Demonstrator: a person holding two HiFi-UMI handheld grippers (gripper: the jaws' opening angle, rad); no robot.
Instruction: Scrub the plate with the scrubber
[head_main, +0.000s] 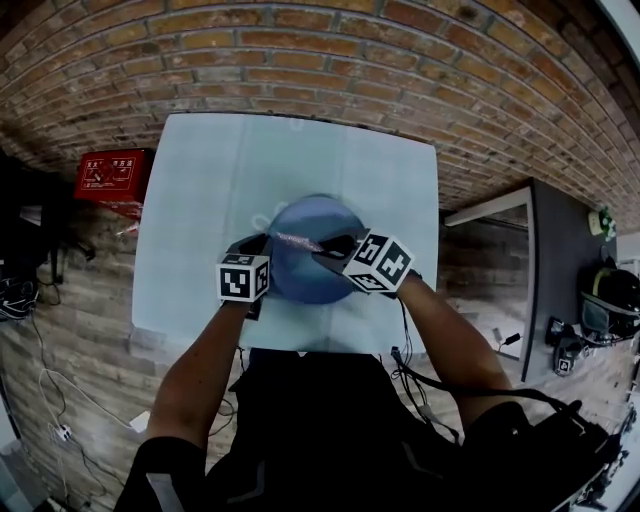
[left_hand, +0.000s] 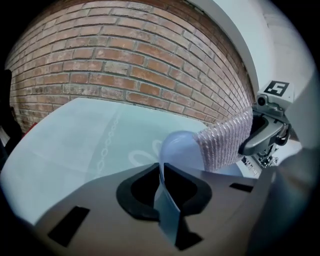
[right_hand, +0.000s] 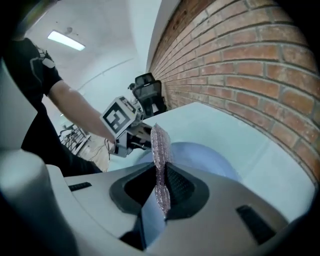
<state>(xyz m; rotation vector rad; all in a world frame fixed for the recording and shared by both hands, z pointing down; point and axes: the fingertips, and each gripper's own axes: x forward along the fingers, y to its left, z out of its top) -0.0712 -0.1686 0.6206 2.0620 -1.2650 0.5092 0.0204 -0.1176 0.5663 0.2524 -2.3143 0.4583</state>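
Bricks (head_main: 300, 60) back the table (head_main: 200, 200). Left gripper (left_hand: 161, 172) pinches the plate (head_main: 300, 278) rim to steady it; right gripper (right_hand: 159, 180) squeezes the scrubber (right_hand: 161, 145) over the plate, ready to rub.

Left tool (head_main: 264, 244) grips plate (head_main: 305, 272) rim; right tool (head_main: 324, 250) grips scrubber (head_main: 297, 240); both tilted down; forearms (head_main: 205, 350) reach forward.

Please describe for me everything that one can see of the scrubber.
The scrubber is a flat, thin pad of pale pink-lilac fabric that looks like ribbed knit and glitters slightly. The right gripper is shut on one end of it and holds it on edge. Its free end sticks out over the blue plate, which is on the pale table. Whether the pad touches the plate cannot be told.
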